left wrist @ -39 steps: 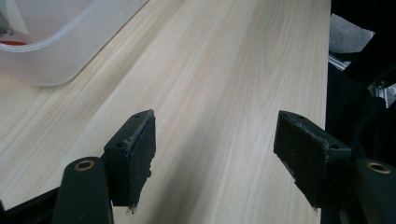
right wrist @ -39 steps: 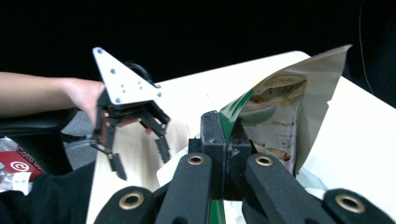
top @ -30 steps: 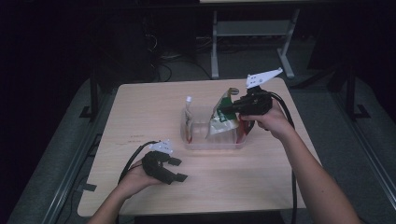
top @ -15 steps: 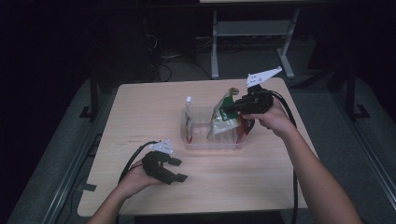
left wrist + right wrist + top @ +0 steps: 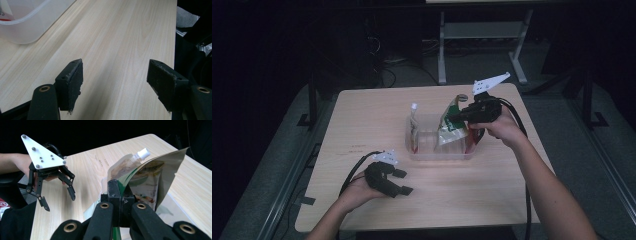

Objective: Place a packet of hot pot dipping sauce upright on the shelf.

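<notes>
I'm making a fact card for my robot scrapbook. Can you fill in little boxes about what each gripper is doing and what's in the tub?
Place: wooden table
Right gripper: shut on the top edge of the green pouch
Green pouch: standing in the clear tub
Also in the tub: a pouch with a white spout, upright at the tub's left end
Left gripper: open, holding nothing, low over the table in front of the tub

Dim lab, wooden table [image 5: 362, 125], metal stand [image 5: 482, 35]
</notes>
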### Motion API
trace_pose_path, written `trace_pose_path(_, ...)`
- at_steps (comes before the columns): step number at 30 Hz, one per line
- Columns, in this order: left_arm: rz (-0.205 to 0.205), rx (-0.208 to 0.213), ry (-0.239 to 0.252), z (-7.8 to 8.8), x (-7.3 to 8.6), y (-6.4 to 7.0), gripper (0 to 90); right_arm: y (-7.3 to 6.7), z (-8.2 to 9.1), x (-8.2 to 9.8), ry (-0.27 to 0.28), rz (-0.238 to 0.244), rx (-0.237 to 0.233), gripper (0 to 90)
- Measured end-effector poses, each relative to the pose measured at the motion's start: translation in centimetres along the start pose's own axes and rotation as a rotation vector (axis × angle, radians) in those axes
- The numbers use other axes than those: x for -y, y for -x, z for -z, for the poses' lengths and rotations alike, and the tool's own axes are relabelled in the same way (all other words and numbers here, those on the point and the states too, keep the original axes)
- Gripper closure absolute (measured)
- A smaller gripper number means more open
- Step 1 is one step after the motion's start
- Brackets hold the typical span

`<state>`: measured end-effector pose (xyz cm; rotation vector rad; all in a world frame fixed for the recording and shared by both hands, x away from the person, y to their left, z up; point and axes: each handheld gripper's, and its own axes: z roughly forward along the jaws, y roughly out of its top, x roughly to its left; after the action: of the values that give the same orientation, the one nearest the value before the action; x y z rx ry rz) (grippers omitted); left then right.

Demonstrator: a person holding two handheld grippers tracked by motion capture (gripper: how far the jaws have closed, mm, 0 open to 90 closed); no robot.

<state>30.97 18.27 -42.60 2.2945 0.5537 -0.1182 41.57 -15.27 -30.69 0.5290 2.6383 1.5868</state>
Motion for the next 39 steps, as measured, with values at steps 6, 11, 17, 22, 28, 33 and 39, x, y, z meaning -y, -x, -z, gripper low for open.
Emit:
trace_pose_path(6, 0.013, 0.002, 0.003, 0.1, 0.1, 0.1, 28.7, 0.1, -1.5, 0.2, -0.036, -0.001, -0.002, 90.0)
trace_pose_path(11, 0.022, 0.004, 0.000, 0.1, 0.2, 0.0, 28.6, 0.5, -2.3, 0.6, -0.054, -0.025, 0.010, 90.0)
trace_pose_path(17, 0.013, 0.005, 0.000, -0.1, 0.2, -0.1, 28.1, 1.0, -2.9, 1.4, -0.053, -0.050, 0.022, 90.0)
trace_pose_path(22, 0.015, 0.013, -0.005, -0.3, 0.2, 0.0, 27.9, 1.4, -3.6, 1.9, -0.100, -0.057, 0.057, 90.0)
trace_pose_path(28, 0.005, 0.013, -0.010, -0.3, 0.2, 0.0, 27.7, 1.4, -3.8, 1.8, -0.092, -0.067, 0.059, 89.9)
trace_pose_path(33, 0.001, 0.016, -0.012, -0.3, 0.2, 0.0, 27.5, 1.5, -3.8, 1.8, -0.074, -0.079, 0.054, 87.8)
trace_pose_path(39, -0.001, 0.015, -0.012, -0.3, 0.1, -0.1, 27.4, 1.5, -3.6, 1.8, -0.067, -0.079, 0.085, 83.3)
